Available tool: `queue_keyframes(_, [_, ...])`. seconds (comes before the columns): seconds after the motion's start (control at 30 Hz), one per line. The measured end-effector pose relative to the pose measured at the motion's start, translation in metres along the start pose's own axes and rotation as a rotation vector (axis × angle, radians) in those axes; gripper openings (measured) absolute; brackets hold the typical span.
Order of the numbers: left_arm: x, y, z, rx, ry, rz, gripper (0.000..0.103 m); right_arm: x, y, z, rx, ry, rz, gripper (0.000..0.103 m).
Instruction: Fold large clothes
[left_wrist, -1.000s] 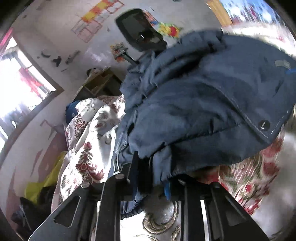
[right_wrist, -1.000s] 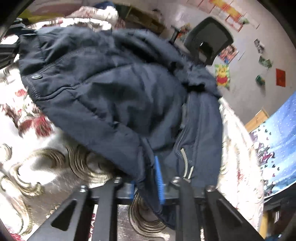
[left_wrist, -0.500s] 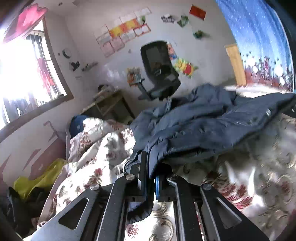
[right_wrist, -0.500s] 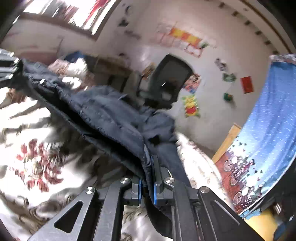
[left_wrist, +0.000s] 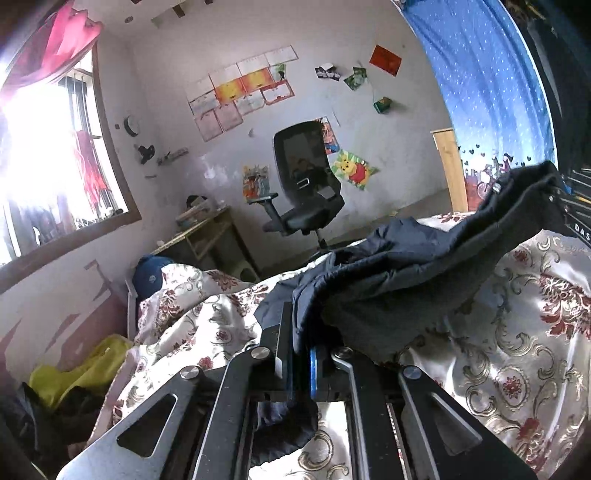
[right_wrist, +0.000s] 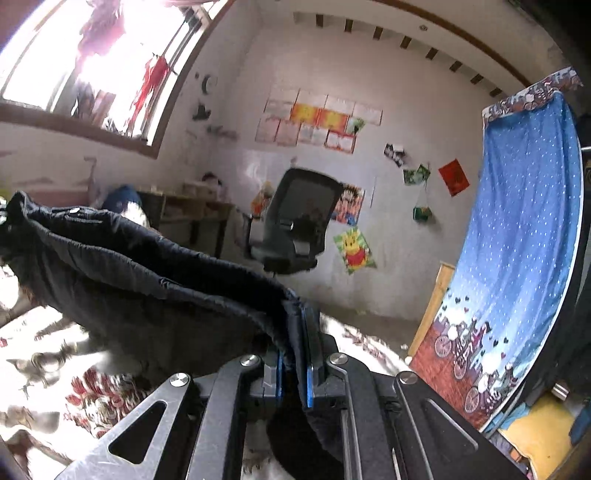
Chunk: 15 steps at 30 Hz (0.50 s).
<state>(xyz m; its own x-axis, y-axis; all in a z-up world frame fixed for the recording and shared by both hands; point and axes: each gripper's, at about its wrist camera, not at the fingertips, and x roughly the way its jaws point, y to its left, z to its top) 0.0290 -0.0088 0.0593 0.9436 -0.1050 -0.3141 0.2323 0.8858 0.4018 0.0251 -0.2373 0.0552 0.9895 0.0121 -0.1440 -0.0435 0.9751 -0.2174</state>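
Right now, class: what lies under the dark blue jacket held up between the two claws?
Under the jacket lies the floral bedspread, in shadow. The jacket's far part hides the bed below it.

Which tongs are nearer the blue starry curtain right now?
Right. The right tongs, shut on the dark jacket, hold the end toward the blue curtain; the left tongs grip its far end, toward the window.

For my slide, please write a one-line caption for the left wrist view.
Left gripper shut on a dark jacket, stretched above a floral bedspread; office chair behind.
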Motion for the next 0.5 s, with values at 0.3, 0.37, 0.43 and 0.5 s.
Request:
queue_keyframes(0.3, [0.031,0.016,0.023,-0.033,0.039,0.018,0.005,0.04,-0.001,0.034,-0.006,-0.028,0.047,0.008])
queue_keyframes(0.37, [0.046,0.02,0.03,-0.028,0.063,0.022,0.005,0.053,-0.002,0.036,0.005,-0.024,0.059,0.008])
queue_keyframes(0.43, [0.062,0.023,0.036,-0.021,0.082,0.028,0.005,0.066,-0.002,0.038,0.013,-0.021,0.066,0.008])
queue_keyframes(0.5, [0.073,0.024,0.038,-0.014,0.088,0.039,0.005,0.08,-0.003,0.042,0.017,-0.018,0.071,0.008])
